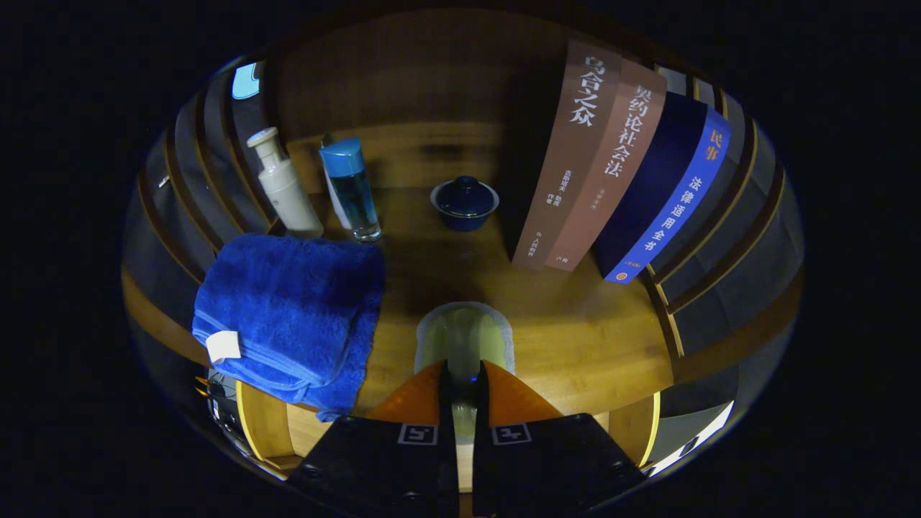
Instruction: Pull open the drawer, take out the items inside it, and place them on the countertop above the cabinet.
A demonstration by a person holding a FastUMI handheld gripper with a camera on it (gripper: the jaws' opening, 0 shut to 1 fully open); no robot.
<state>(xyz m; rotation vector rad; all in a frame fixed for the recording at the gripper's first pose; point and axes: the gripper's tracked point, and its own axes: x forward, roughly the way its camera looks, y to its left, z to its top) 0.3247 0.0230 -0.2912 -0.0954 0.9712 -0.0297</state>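
My gripper (463, 370) hovers over the wooden countertop (575, 338), its fingers shut on a pale green, flat item with a whitish rim (464, 332). The item sticks out just ahead of the fingertips and hangs close above the counter's front part. Below the fingers the open drawer (252, 424) shows its light wooden side walls on both sides; its inside is hidden by the gripper.
A folded blue towel (288, 316) lies left of the fingers, overhanging the counter's front edge. Beyond it stand a white pump bottle (284, 187) and a blue-capped bottle (352, 191). A dark blue lidded bowl (465, 203) sits at the back. Three books (619, 165) lean on the right.
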